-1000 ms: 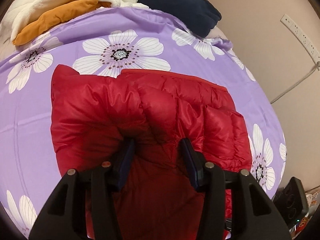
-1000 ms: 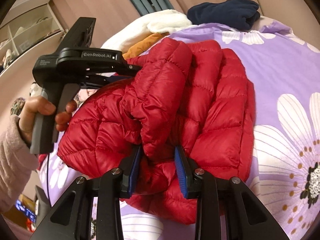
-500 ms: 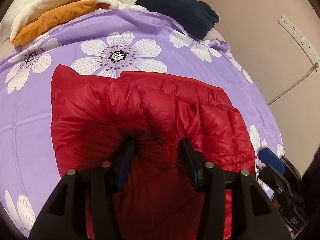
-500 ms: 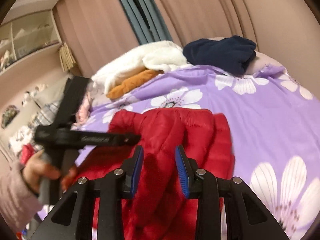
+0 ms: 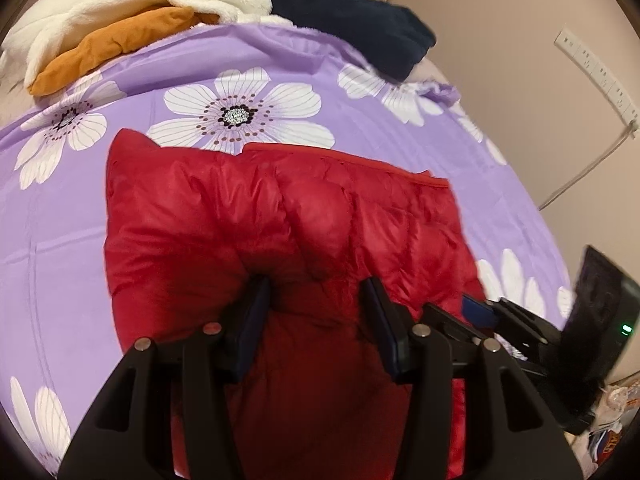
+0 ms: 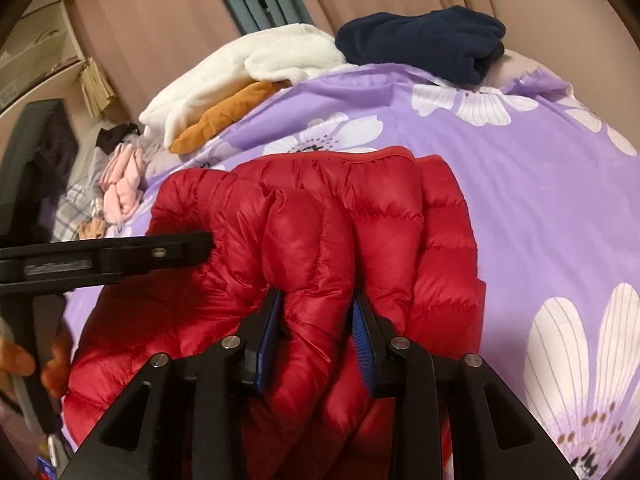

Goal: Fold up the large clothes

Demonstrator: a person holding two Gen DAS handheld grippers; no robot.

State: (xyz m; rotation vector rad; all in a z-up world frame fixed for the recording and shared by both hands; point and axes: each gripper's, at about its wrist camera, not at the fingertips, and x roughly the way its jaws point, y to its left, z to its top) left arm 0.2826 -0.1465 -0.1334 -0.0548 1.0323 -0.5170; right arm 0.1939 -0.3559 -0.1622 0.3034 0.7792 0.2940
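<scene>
Red quilted nylon fills both wrist views: the down jacket (image 5: 280, 240) lies on the bed (image 5: 120, 128), on its purple flowered cover, with its near edge bunched up toward the cameras. The left gripper (image 5: 316, 304) pinches a thick roll of the padding, its fingers (image 5: 252, 320) set fairly wide apart because the bulk fills the gap. The right gripper (image 6: 316, 320) holds a narrower ridge of the same jacket between its blue pads. A second ago the right side was lifted and draped in a tall hump; now that flap has come over and down, so the jacket reads as a flatter, squarer block whose far hem runs straight across the cover. The right gripper has also swung in beside the left one, showing at the left view's lower right. That suggests one fold is nearly laid. Both grips look ready to be released, though puffy down may spring back. White, orange and navy garments (image 6: 420, 44) sit piled at the bed's far end.
</scene>
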